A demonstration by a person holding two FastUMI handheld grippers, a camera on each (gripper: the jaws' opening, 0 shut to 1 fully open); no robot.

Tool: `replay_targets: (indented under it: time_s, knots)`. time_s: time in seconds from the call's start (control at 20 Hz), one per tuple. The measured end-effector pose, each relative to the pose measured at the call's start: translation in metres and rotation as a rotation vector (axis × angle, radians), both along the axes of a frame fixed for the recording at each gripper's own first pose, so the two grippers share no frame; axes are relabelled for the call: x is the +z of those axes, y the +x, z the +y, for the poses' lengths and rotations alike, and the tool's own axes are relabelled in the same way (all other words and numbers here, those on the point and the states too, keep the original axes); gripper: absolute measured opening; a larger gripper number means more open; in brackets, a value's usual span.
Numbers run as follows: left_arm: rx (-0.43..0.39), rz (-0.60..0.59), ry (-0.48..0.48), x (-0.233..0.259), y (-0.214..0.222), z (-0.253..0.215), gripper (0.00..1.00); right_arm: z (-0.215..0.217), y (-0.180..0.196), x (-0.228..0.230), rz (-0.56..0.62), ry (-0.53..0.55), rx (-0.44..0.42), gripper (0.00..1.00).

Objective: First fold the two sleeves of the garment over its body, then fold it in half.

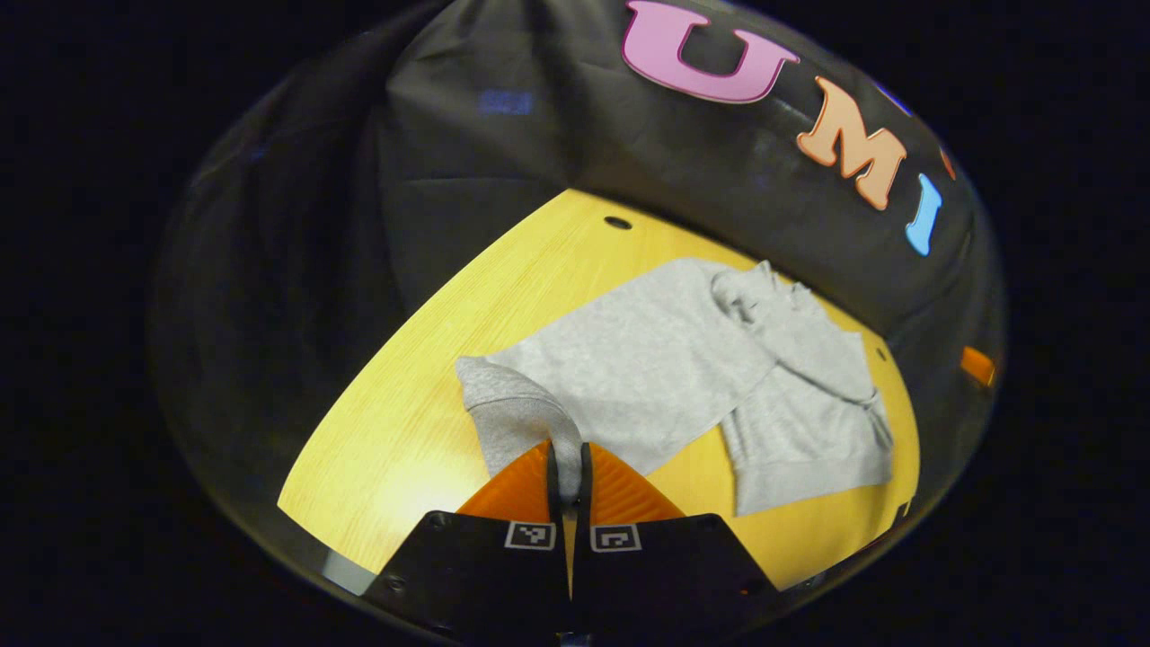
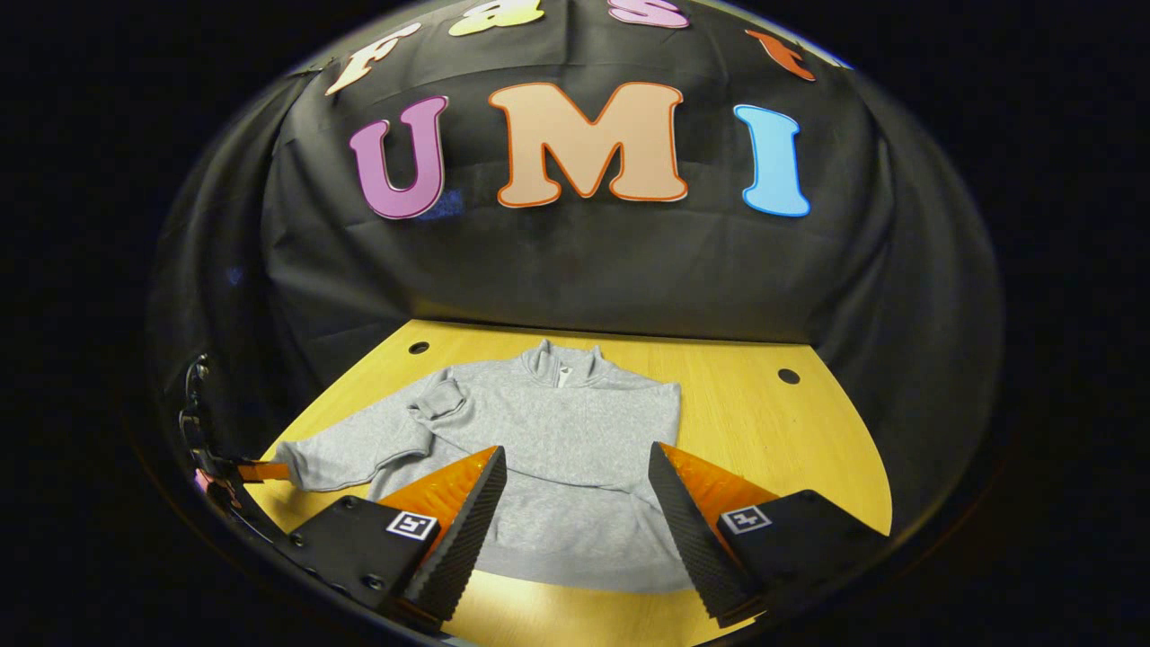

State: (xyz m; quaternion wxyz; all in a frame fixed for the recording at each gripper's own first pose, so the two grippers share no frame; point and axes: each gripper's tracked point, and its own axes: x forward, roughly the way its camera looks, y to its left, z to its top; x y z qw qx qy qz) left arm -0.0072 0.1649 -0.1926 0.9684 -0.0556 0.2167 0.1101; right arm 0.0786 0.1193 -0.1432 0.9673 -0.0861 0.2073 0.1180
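While black cloth walls close round the pale wooden table (image 2: 791,431), the grey sweatshirt (image 2: 557,449) lies flat on it, collar toward the back wall and hem toward me in the right gripper view, its long axis running collar to hem. My left gripper (image 1: 568,467) is pinched tight on the cuff of the left sleeve (image 1: 517,418), stretched out sideways. My right gripper (image 2: 575,503) hangs wide open above the hem.

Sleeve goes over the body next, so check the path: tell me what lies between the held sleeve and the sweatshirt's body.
Nothing visible. The left tool is shut on the sleeve cuff, and the sweatshirt's body lies bare on the table.
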Motion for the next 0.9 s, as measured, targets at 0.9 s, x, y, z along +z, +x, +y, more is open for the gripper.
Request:
replay_targets:
  time_s: [0.9]
  knots:
    - [-0.563,-0.212,0.117,0.105,0.138,-0.325,0.00,-0.112,-0.001,0.019,-0.014,0.029,-0.029,0.99]
